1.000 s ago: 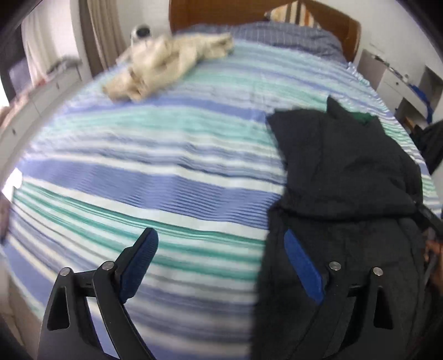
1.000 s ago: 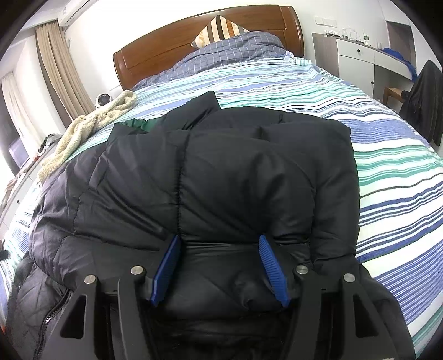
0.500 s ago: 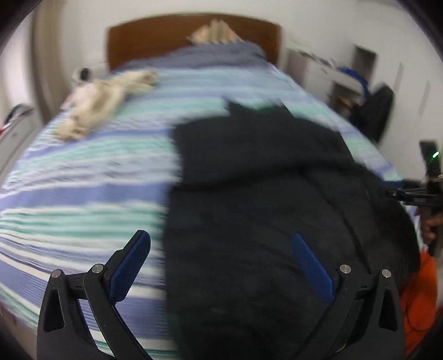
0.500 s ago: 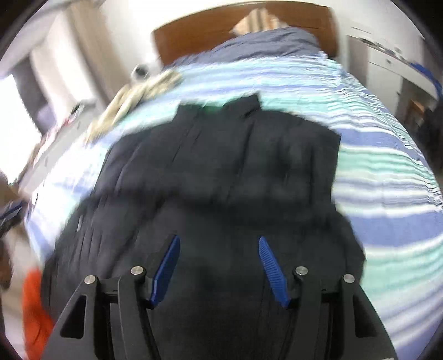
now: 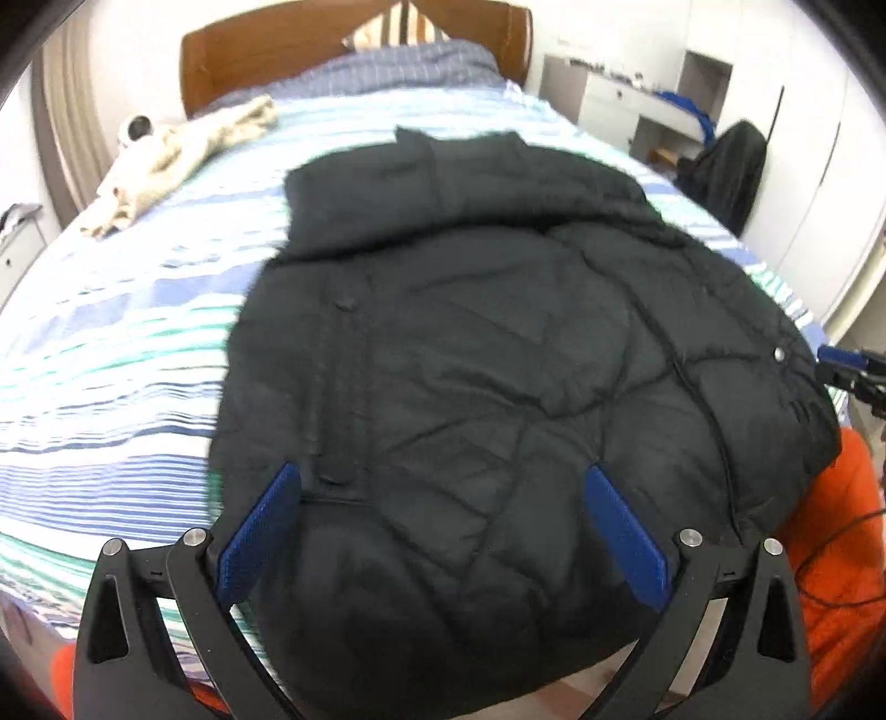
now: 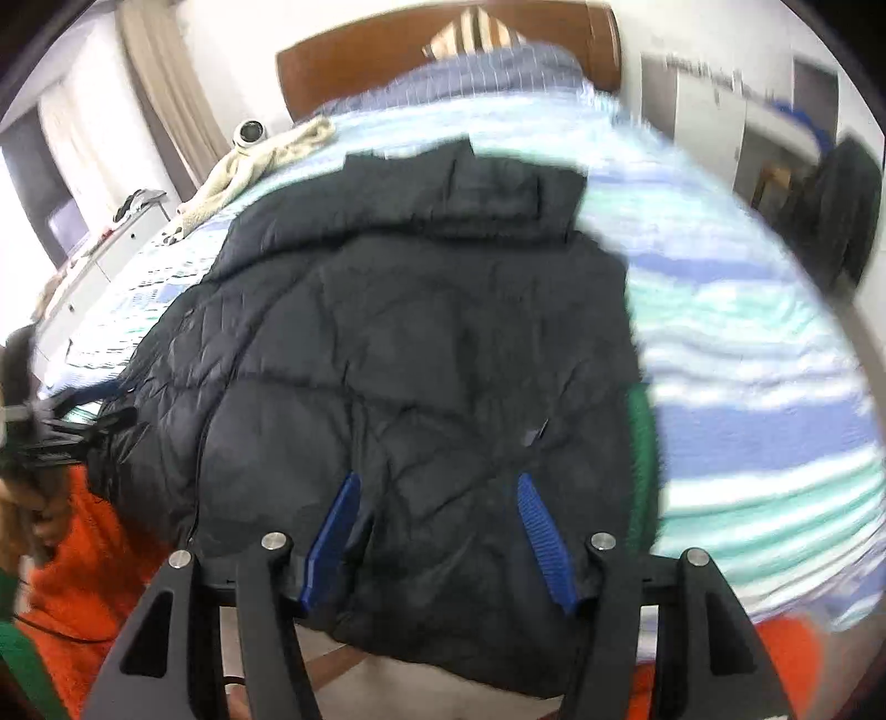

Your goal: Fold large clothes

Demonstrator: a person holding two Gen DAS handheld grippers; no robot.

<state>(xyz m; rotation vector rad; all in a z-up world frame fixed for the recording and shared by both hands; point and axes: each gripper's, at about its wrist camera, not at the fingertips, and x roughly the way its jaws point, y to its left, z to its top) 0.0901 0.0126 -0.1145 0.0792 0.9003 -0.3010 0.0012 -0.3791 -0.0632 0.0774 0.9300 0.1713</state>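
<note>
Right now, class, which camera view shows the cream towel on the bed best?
The left wrist view: the cream towel lies in full length, fairly sharp, on the striped bedspread. The right wrist view shows it smaller, near the black jacket.

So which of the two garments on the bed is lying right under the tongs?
The black jacket, spread at the bed's near edge. The cream garment lies bunched far off, near the headboard.

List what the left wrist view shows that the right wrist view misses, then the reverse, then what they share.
Left wrist only: the left gripper, jaws wide apart, and a metal snap on the jacket.
Right wrist only: the right gripper, jaws half apart, and a green lining edge.
Both: the black puffer jacket on the striped bed, the cream towel, the wooden headboard.
</note>
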